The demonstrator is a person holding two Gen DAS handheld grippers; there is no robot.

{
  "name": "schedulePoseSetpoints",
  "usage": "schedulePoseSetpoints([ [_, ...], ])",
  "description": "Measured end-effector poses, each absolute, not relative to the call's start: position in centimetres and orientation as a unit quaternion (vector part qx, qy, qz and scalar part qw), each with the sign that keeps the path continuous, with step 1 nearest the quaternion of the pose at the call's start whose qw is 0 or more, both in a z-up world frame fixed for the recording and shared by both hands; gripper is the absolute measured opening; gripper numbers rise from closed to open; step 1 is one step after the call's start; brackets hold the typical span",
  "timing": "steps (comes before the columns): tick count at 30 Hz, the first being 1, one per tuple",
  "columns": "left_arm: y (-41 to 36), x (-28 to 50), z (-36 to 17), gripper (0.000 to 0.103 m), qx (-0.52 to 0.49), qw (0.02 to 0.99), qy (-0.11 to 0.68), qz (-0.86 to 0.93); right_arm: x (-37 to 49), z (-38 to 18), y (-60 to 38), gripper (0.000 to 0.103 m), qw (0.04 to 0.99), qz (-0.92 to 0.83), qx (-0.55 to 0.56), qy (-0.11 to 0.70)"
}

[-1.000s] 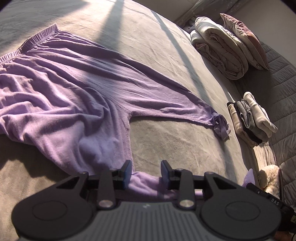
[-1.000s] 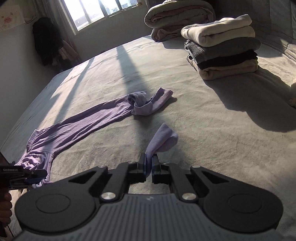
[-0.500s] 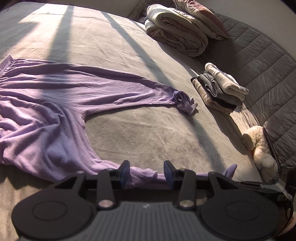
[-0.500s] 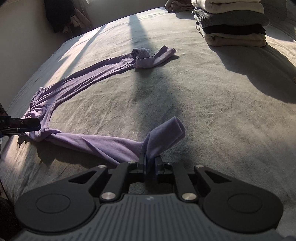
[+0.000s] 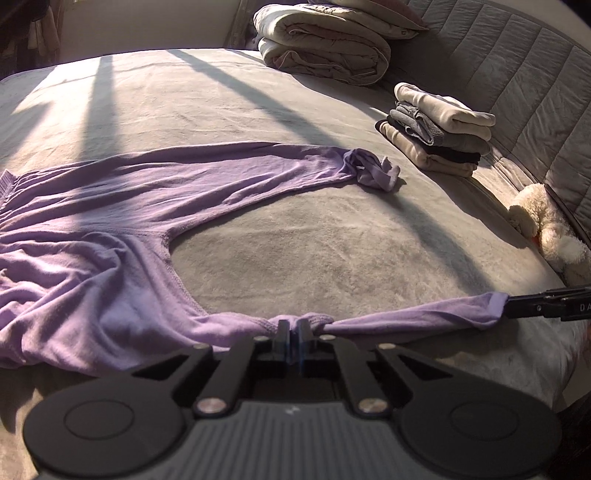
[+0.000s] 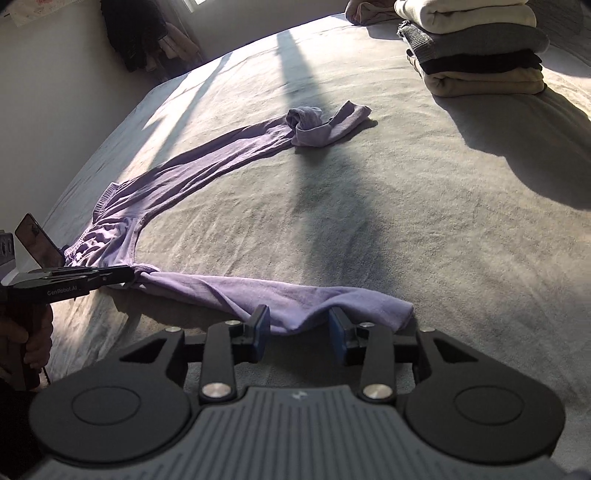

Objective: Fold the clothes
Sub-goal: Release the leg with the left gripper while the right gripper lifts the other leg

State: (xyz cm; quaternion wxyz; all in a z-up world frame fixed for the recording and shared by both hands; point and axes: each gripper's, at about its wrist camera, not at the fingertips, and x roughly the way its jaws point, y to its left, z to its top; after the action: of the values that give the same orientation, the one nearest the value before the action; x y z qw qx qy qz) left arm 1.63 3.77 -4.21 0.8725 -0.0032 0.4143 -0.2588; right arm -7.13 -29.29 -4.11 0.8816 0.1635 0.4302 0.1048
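pinching purple pants [image 5: 122, 206] — left claw [image 5: 294, 330] low, level.

A home bedroom is indicated. A wide bed [image 5: 295, 110] covered by a grey plush blanket is backed by a quilted headboard [image 5: 517, 74]. A rolled duvet [image 5: 325, 48], a stack of folded garments [image 5: 439, 136] and a plush toy [image 5: 546, 225] are placed on it. Dark clothing [image 6: 136, 33] is hung by the wall.

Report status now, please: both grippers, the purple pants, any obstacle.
Left gripper shut on near leg of purple pants. Right gripper open at that leg's cuff. Far cuff bunched. Folded stack well clear.
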Motion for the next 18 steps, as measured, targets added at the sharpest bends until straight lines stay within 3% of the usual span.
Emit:
schedulePoseSetpoints([
  [18, 3.8, 6.4, -2.4, 0.002, -0.123, 0.916, 0.347, -0.161, -5.3, -4.6, -24.3, 0.043, 0.890, 0.136, 0.101, 0.423],
])
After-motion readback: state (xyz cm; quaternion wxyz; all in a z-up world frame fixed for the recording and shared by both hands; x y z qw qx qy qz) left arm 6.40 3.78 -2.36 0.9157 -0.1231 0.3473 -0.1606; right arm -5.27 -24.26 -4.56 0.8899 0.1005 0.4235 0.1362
